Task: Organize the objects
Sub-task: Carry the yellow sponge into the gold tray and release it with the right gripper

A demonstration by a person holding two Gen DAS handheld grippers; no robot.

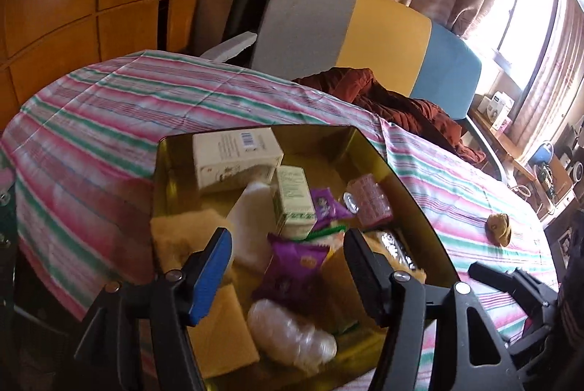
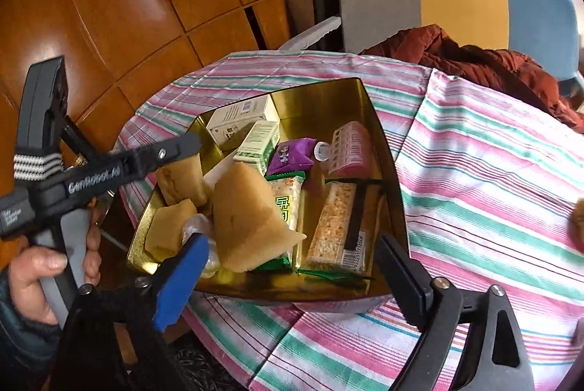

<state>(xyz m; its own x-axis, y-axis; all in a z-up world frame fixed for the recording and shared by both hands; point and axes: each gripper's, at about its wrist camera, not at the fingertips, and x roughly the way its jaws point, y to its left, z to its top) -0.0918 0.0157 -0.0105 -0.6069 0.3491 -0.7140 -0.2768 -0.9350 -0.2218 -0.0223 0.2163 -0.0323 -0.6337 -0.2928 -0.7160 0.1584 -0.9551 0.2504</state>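
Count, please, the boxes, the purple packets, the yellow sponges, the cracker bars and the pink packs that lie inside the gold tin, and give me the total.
Boxes: 2
Purple packets: 2
Yellow sponges: 3
Cracker bars: 2
Pink packs: 1
Total: 10
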